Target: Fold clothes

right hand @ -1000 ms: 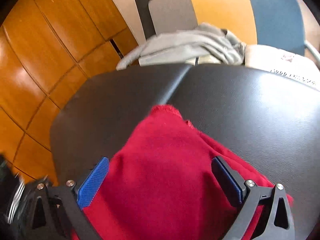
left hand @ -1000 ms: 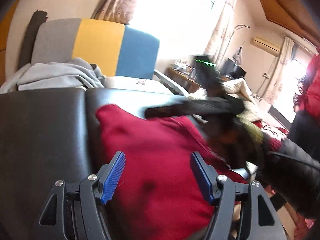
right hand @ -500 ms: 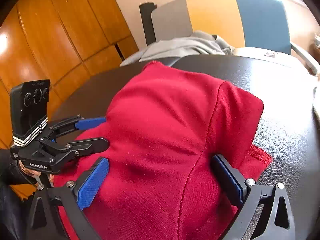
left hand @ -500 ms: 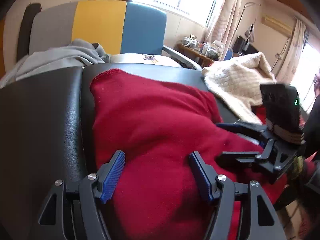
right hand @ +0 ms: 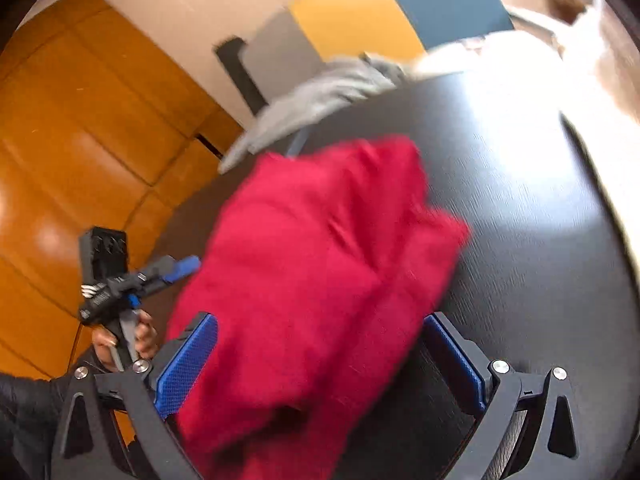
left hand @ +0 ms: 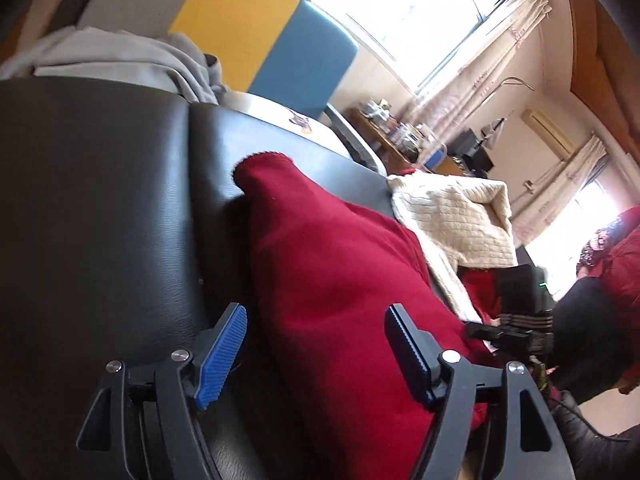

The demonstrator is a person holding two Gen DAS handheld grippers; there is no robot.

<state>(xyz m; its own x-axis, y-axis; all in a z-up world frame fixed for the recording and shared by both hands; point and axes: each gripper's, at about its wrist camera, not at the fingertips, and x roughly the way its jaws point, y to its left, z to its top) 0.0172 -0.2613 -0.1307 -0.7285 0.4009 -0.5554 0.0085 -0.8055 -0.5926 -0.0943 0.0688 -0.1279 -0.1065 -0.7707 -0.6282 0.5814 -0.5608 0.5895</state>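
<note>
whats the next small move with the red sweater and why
Probably close the left gripper on the near edge of the red sweater: both grippers are open with the bunched sweater between their fingers on the black table, so nothing is held yet.

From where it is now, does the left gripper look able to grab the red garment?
Probably yes. The left gripper is open, the red garment lies on the black table right between its fingers, and nothing sits in the way.
</note>
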